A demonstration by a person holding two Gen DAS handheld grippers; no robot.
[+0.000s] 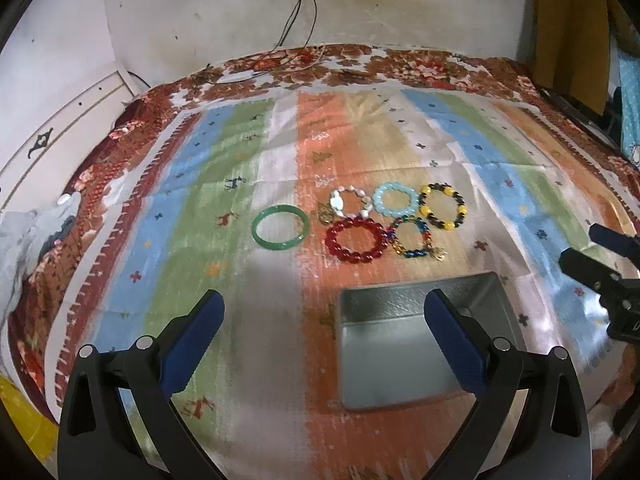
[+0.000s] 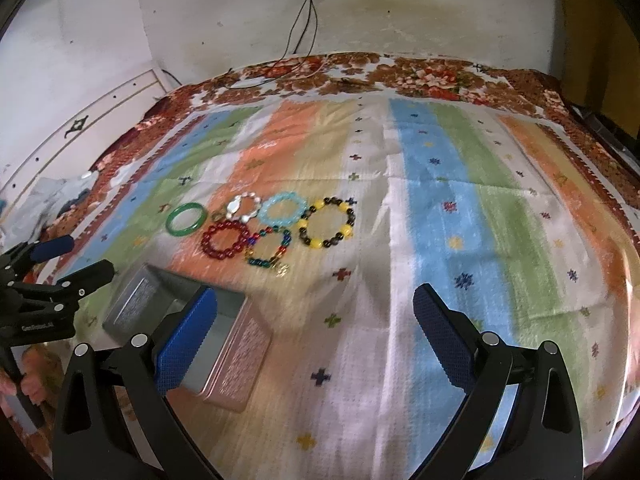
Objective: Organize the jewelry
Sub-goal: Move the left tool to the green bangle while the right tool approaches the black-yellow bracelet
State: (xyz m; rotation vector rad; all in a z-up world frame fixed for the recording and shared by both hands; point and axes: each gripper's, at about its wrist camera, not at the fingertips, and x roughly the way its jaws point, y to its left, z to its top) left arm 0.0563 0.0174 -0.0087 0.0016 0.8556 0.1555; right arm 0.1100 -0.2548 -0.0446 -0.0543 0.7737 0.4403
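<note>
Several bracelets lie together on a striped cloth: a green bangle (image 1: 281,227) (image 2: 186,219), a white bead bracelet (image 1: 351,203) (image 2: 244,206), a light-blue one (image 1: 395,200) (image 2: 283,211), a yellow-and-dark one (image 1: 443,206) (image 2: 327,223), a red one (image 1: 357,240) (image 2: 224,239) and a multicoloured one (image 1: 412,238) (image 2: 270,250). An open metal tin (image 1: 396,360) (image 2: 192,320) sits nearer to me. My left gripper (image 1: 324,308) (image 2: 74,258) hovers open above the tin's left side. My right gripper (image 2: 316,300) (image 1: 576,246) stands open to the tin's right, nothing held.
The striped cloth (image 2: 440,208) covers a bed with a floral blanket (image 1: 400,64). A wall with a socket strip and hanging cables (image 1: 304,4) stands behind. A white headboard (image 1: 60,136) and crumpled fabric (image 1: 24,240) are at the left, a yellow cloth (image 1: 568,20) at the right.
</note>
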